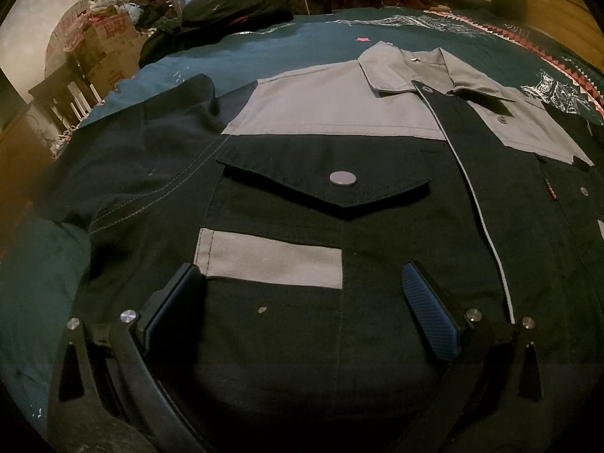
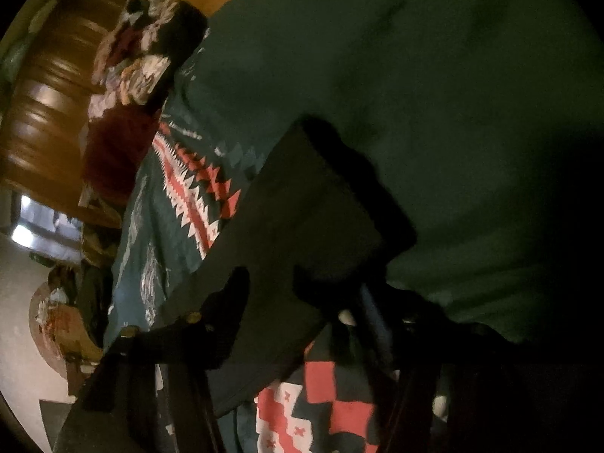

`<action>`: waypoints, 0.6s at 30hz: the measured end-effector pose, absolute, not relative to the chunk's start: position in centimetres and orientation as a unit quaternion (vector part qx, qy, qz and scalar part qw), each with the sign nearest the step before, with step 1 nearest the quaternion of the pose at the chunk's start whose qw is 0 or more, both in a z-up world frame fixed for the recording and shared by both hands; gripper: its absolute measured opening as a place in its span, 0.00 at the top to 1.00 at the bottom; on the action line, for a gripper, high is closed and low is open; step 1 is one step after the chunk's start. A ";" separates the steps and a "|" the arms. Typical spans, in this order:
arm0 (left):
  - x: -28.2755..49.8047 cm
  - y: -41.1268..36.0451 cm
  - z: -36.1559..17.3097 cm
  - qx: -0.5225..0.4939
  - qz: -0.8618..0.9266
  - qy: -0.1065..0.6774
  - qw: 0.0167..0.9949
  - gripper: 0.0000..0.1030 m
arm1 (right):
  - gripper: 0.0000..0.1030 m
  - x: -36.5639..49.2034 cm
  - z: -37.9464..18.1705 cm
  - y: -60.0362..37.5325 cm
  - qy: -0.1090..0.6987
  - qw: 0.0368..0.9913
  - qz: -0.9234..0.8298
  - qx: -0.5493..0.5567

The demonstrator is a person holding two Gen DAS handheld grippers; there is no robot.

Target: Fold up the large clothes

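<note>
Here the jacket [image 1: 321,188] is being kept spread flat on the bed [image 1: 56,264]. The left gripper [image 1: 302,298] is being held tilted down over its front, jaws wide apart and empty. The right gripper [image 2: 271,287], rolled sideways, is being held with a dark sleeve [image 2: 302,207] between its half-closed jaws; whether it is gripped cannot be told.

A bed [image 1: 309,34] covered by a teal bedspread [image 2: 434,75] with a red-and-white zigzag border carries a black-and-grey jacket [image 1: 339,196] spread flat, front up. Dark clothes [image 1: 226,15] lie piled at its far edge.
</note>
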State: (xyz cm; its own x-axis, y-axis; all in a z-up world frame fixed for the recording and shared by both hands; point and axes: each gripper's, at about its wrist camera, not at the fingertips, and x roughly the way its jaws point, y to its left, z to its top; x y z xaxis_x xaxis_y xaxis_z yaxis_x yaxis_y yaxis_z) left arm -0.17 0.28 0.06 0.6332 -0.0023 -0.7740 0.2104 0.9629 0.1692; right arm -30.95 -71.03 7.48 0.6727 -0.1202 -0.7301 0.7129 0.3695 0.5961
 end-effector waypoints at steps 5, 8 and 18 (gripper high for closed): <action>-0.2 0.3 0.2 0.131 -0.055 0.422 0.896 0.00 | 0.81 -29.1 11.9 -66.5 0.266 0.823 -0.268 0.424; -0.2 0.4 0.5 0.127 -0.058 0.425 0.894 0.00 | 0.83 -24.7 16.7 -59.5 0.252 0.873 -0.200 0.367; -1.3 7.6 8.3 0.077 -0.038 0.335 0.938 0.00 | 0.83 -1.0 19.1 -34.5 0.281 0.922 0.012 0.265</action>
State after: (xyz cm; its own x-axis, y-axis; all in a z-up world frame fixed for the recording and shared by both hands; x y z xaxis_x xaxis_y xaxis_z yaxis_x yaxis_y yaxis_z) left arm -1.27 7.58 8.28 0.7723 -0.0193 -0.6349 0.1228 0.9852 0.1194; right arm -1.05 -34.48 19.14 0.8417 0.1717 -0.5120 0.1260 0.8595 0.4953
